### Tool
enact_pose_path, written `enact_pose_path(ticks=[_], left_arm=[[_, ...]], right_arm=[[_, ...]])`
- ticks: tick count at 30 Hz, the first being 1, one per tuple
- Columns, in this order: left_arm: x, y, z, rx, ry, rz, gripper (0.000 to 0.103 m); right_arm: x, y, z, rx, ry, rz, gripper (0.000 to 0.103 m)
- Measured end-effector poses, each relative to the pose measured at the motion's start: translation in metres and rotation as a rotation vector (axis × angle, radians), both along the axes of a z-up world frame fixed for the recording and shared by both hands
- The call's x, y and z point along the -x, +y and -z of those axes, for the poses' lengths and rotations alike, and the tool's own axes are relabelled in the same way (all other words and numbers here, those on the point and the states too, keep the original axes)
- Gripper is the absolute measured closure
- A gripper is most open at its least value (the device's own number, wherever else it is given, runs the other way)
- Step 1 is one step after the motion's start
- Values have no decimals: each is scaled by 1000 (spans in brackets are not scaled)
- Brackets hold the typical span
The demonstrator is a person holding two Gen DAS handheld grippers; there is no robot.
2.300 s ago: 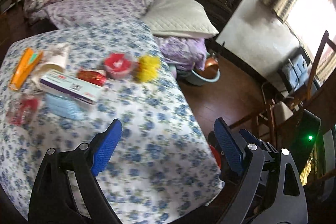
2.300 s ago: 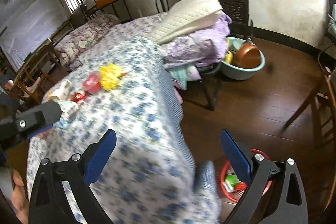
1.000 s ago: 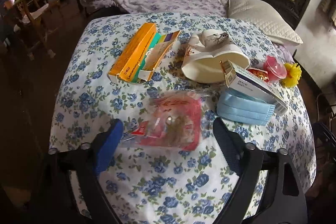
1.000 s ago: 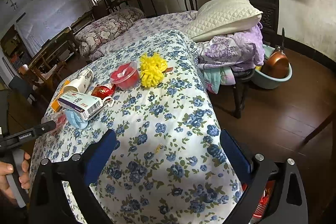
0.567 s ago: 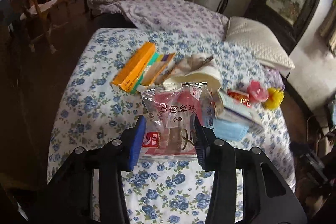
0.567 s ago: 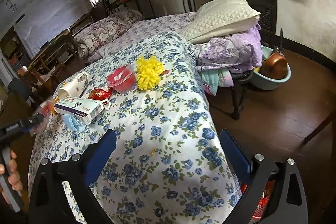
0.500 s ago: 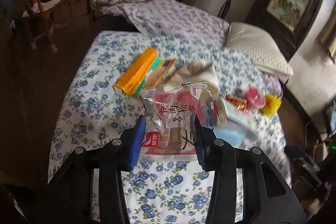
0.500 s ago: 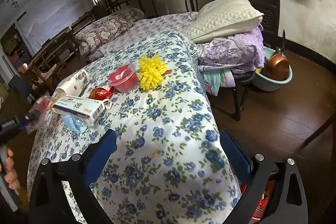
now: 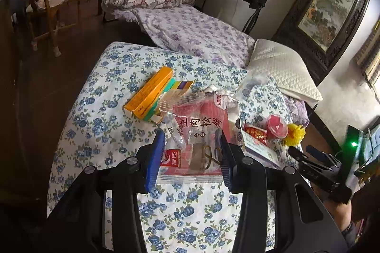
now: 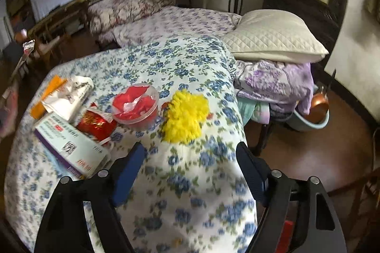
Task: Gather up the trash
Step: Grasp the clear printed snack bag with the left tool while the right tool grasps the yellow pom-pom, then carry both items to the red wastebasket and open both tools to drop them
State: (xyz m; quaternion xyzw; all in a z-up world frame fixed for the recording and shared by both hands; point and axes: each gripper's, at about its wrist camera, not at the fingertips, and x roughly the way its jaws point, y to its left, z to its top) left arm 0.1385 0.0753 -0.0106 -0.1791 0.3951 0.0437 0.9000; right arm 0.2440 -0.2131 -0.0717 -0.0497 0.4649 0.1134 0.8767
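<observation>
The left gripper (image 9: pixel 190 155) is clamped on the red snack wrapper (image 9: pixel 197 132), which a second ago lay flat on the floral tablecloth (image 9: pixel 102 110) and now hangs lifted above it. So the first piece of trash is secured and, I judge, ready to carry to a bin. At 11 o'clock from it lies the orange box (image 9: pixel 149 91). The right gripper (image 10: pixel 190 165), jaws wide and empty, has closed in on the table; the yellow pom-pom (image 10: pixel 185 115) sits at 12 o'clock, the red cup (image 10: pixel 136 104) at 11, the white carton (image 10: pixel 71 146) at 9.
</observation>
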Motion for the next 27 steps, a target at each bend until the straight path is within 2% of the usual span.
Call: enact_pose_path(ticks=[3, 5, 8, 9, 10, 17, 27], left_arm=[[-1, -1, 0, 11, -2, 3, 59], [-2, -3, 1, 10, 3, 9, 59], [-3, -5, 2, 6, 8, 14, 59], [-3, -6, 3, 7, 9, 16, 59], [-4, -7, 3, 6, 12, 20, 59], [-6, -16, 2, 14, 7, 43, 59], [-3, -52, 0, 13, 2, 132, 59]], right_arm=[[-12, 6, 3, 0, 10, -4, 26], [-19, 11, 6, 20, 18, -18, 32], [-28, 14, 10, 37, 35, -32, 48], [-29, 15, 10, 39, 34, -33, 59], [-29, 15, 10, 35, 31, -36, 77], [0, 9, 2, 23, -11, -66, 81], [62, -32, -12, -52, -3, -14, 81]])
